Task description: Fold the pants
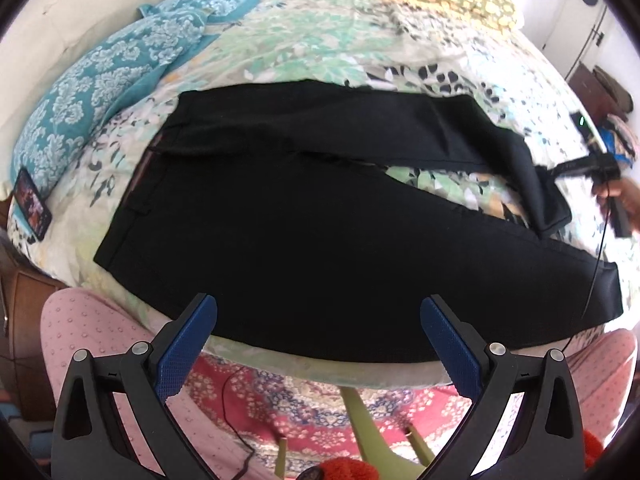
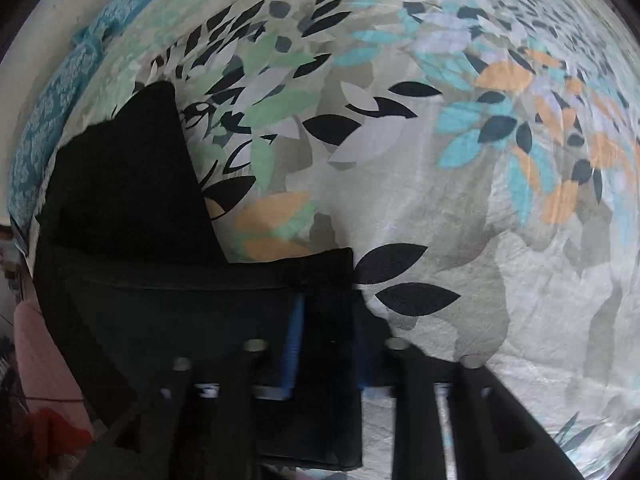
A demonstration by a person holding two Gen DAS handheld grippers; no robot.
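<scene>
Black pants (image 1: 304, 216) lie spread flat on leaf-print bedsheet (image 1: 320, 52), waistband toward teal patterned pillows (image 1: 120, 52), legs splayed apart toward the far end. Left gripper (image 1: 318, 320) hovers over the near edge of the trousers, jaws wide, nothing between them. Right gripper (image 2: 326, 344) points down, clamped onto a leg's hem (image 2: 320, 280). Phone (image 1: 33, 204) rests beside the pillows.

Looks like somebody's bedroom at home: a leafy-print bedsheet (image 1: 304, 60) is covering the bed, teal damask pillows (image 1: 100, 72) are sitting along the wall, and a patterned rug (image 1: 304, 408) is lying underneath.
</scene>
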